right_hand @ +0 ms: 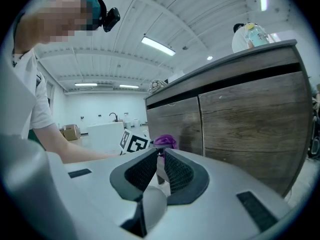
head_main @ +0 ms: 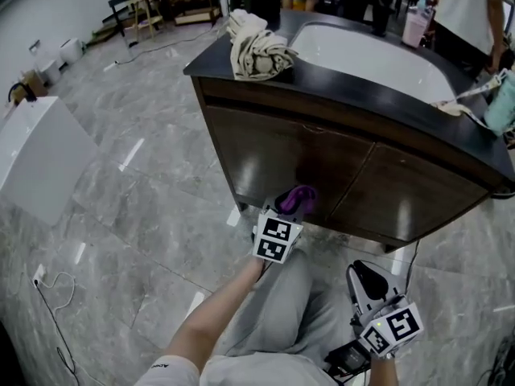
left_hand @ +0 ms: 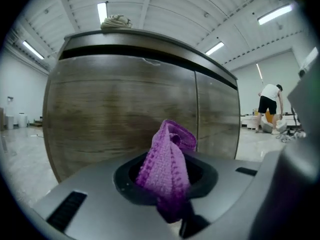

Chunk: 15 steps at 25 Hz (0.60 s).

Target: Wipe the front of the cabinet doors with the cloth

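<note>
A grey marble floor (head_main: 121, 215) lies under a dark wooden cabinet (head_main: 265, 147) with a black top, on which a beige towel (head_main: 256, 48) sits at the far left corner. The left gripper (head_main: 291, 207) is clamped on the purple cloth (head_main: 299, 196) and holds it close before the lower part of the left door (left_hand: 120, 114), near the seam between the doors; whether the cloth touches the wood I cannot tell. The right gripper (head_main: 366, 284) is nearer and to the right, apart from the cabinet, its jaws almost together with nothing between them.
</note>
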### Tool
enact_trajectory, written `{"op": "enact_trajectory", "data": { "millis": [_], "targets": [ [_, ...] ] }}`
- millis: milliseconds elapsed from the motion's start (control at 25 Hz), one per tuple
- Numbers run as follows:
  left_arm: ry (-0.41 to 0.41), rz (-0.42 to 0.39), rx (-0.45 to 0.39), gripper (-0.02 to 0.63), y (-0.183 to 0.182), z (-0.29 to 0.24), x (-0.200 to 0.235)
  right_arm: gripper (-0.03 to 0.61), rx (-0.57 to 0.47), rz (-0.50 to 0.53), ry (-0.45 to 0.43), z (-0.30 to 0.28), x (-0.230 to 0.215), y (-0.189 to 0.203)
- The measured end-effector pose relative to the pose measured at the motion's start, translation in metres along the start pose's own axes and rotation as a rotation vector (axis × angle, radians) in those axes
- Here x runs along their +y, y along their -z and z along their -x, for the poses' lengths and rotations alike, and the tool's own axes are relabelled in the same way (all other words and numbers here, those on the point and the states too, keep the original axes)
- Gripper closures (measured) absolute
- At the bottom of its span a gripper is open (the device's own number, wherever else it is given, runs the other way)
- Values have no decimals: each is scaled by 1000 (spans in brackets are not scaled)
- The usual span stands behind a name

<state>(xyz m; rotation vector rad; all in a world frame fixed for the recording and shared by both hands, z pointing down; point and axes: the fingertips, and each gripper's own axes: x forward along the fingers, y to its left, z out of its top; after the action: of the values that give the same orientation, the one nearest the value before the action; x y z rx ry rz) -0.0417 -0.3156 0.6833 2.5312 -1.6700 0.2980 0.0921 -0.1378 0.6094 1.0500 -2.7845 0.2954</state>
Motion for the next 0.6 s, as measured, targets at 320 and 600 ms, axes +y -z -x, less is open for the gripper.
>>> {"op": "enact_trajectory", "data": {
  "millis": [320,600],
  "targets": [
    [105,67,23,529,31,-53,-71,518,0,-13,60,28,-16,3],
    [81,73,63,529,51,-83,-85,518,17,-37,106,48,-36,9]
  ]
}}
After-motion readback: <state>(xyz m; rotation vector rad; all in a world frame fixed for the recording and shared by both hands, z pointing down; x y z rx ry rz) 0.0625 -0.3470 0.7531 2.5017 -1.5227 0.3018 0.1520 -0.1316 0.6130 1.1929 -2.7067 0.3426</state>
